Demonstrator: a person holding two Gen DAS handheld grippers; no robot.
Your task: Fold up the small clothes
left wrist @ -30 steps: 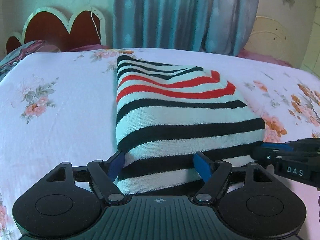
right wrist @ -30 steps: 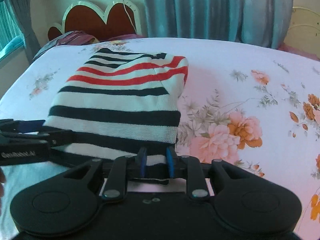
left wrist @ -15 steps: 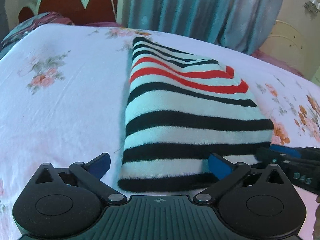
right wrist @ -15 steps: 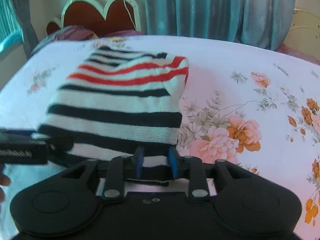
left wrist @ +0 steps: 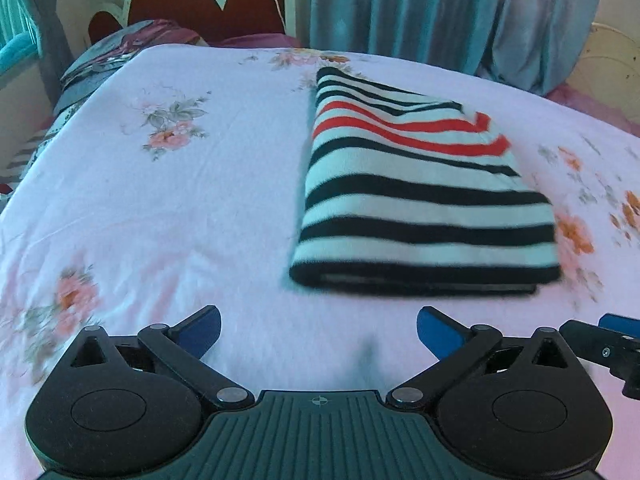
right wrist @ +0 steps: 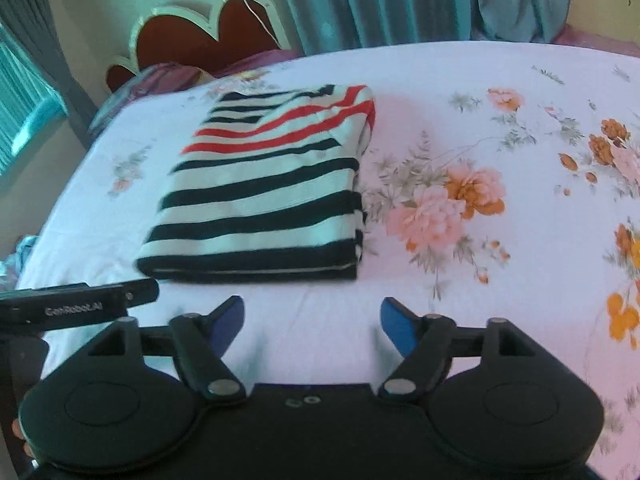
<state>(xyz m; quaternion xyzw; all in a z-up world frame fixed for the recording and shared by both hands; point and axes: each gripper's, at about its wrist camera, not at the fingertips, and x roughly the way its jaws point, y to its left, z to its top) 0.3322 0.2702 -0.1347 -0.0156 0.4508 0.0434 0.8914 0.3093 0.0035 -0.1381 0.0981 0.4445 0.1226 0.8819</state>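
So on the far left there's the headboard (left wrist: 208,4), dark red with a scalloped white edge, and a rumpled dark blanket (left wrist: 120,52) bunched up at that corner of the bed. The floral bedsheet (left wrist: 160,200) covers pretty much everything else.

The left gripper (left wrist: 319,330) sits low over the sheet with its blue pads (left wrist: 200,328) spread wide apart, nothing between them. It's just short of the near edge of the striped sweater (left wrist: 420,200), not touching it.

The sweater itself is folded into a neat rectangle, lying flat on the sheet a bit right of center in the left wrist view. Black and white stripes up front, two red stripes toward the far end.

The right gripper (right wrist: 312,320) is also spread wide and holding nothing, hovering just in front of the sweater's (right wrist: 260,192) near edge. Right of the sweater is a big patch of pink and orange flowers (right wrist: 448,208) printed on the sheet. Teal curtains (right wrist: 400,0) hang behind the bed.
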